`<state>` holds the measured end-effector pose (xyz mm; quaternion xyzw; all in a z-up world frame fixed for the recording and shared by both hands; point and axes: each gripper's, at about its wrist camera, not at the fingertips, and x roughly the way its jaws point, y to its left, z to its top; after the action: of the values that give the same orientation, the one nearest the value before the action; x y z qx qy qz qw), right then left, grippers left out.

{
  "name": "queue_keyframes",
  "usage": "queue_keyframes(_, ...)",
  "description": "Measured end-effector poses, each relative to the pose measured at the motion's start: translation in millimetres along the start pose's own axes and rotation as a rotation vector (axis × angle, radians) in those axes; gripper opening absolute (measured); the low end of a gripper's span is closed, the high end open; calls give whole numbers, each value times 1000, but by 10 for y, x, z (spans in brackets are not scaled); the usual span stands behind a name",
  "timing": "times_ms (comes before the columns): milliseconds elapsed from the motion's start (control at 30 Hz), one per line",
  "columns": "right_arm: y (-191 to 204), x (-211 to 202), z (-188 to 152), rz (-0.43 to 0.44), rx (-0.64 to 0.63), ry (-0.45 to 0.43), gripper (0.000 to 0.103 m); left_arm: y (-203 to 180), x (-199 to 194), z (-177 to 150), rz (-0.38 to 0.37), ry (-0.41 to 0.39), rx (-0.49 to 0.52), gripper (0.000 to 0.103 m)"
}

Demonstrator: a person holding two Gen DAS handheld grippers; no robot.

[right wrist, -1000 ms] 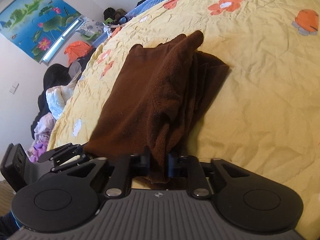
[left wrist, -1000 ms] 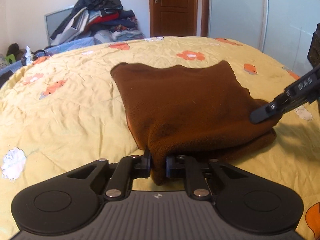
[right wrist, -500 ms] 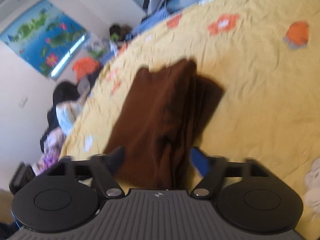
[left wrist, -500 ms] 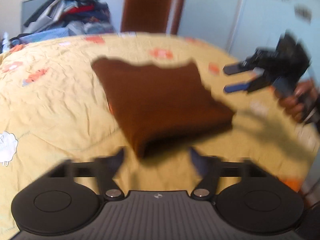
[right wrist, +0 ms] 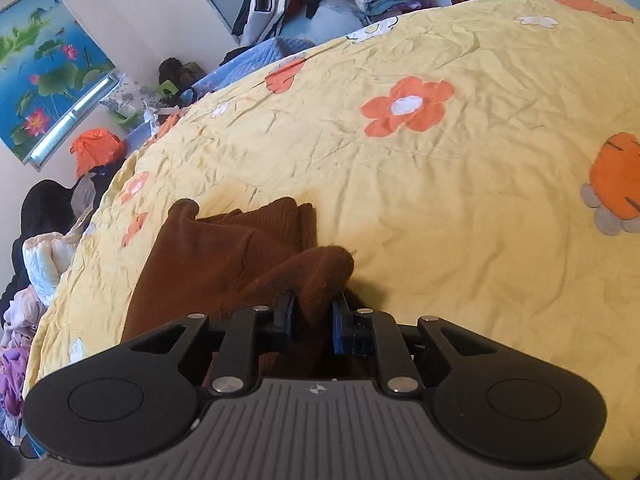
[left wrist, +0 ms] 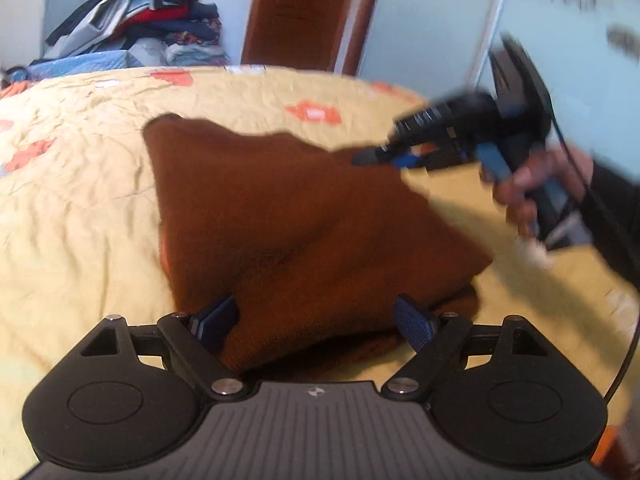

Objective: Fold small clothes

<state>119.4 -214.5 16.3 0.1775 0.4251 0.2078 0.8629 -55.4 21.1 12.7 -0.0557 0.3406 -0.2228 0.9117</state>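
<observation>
A folded brown garment [left wrist: 304,220] lies on the yellow flowered bedspread [left wrist: 72,208]. My left gripper [left wrist: 316,320] is open, its fingers on either side of the garment's near edge, holding nothing. In the left wrist view my right gripper [left wrist: 384,156] is blurred at the garment's far right corner. In the right wrist view my right gripper [right wrist: 313,320] is shut on a raised fold of the brown garment [right wrist: 224,256], lifting that corner a little off the bedspread [right wrist: 440,208].
A heap of clothes [left wrist: 132,20] is piled behind the bed, by a wooden door [left wrist: 304,12]. More clothes [right wrist: 36,264] lie off the bed's left side, below a lotus picture [right wrist: 44,76]. The bed's edge is near on the right [left wrist: 616,440].
Both grippers let go of the garment and opened half a second ago. Now the right gripper has moved to another corner and shut on it; the left stays open at the near edge.
</observation>
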Motion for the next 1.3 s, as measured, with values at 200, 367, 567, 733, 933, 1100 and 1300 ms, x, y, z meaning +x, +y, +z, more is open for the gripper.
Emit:
queue_keyframes(200,-85,-572,-465,171,133,5,88,635,-144,-74,-37,23,-350,87)
queue_keyframes(367,-49,-379,-778,216,143,115,70,866,116,-80,-219,80,-576,66)
queue_keyframes(567,58,-416,-872,269,111,166,23,792,-2,-65,-154,115,-519,16)
queue_keyframes(733,47,-495,-1068,245,95,183,22,623,-157,-169,-20,131,-310,23)
queue_keyframes(933,184,-939,-720,195,97,-81,48,169,-681,77,103,-92,-17,82)
queue_keyframes(1100,677,-536,-289,223,-59,-90,65,-239,-143,196,157,-93,209,89)
queue_keyframes(1300,323,207,-257,183,47,-1,41,-343,475,-51,211,-53,269,90)
